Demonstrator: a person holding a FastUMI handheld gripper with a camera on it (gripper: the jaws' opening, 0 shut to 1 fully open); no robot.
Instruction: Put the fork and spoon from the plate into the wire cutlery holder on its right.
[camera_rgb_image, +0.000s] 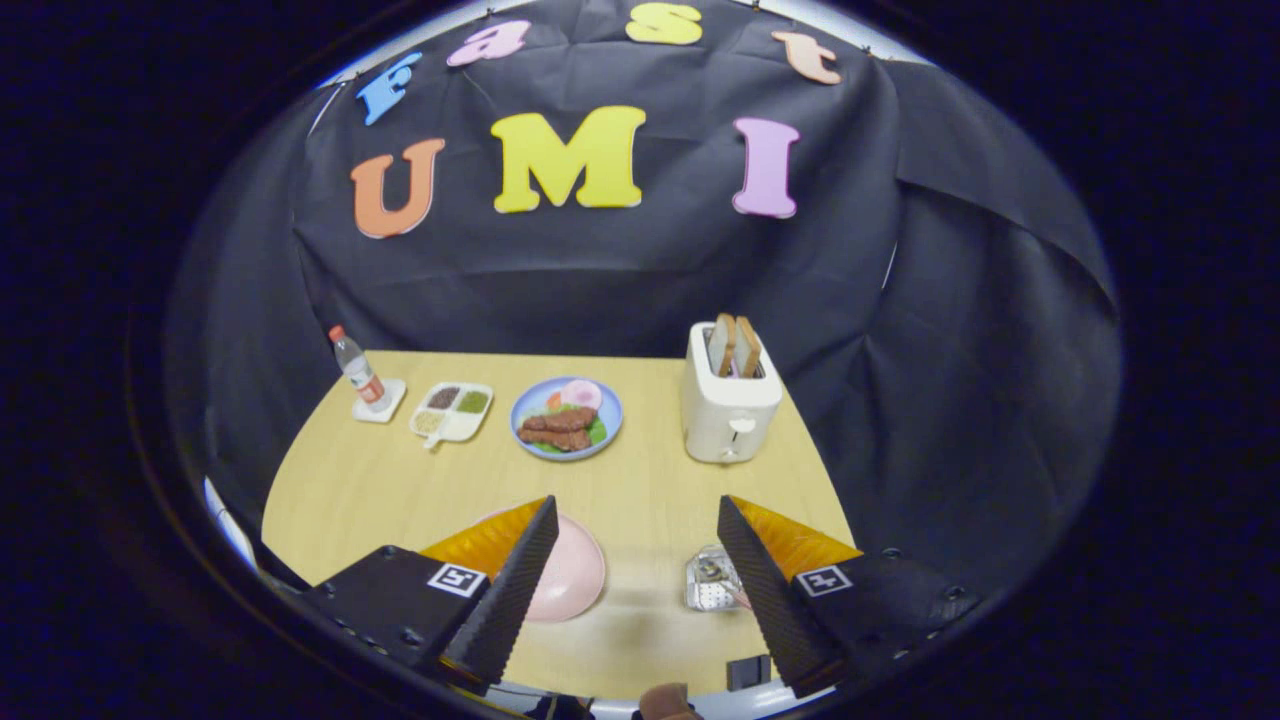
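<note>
A pink plate (575, 575) lies on the wooden table near its front edge, partly hidden behind my left finger; I cannot make out a fork or spoon on the part that shows. The wire cutlery holder (708, 580) stands to the plate's right, tucked against my right finger, with something pinkish at its right side. My gripper (637, 510) hangs above the table with its fingers wide apart and nothing between them. The plate sits under the left finger, the holder under the right.
Beyond the fingers a white toaster (730, 400) holds two slices of bread. A blue plate of food (566, 417) sits mid-table, a white divided dish (452, 410) to its left, and a water bottle (357, 370) on a coaster at the far left.
</note>
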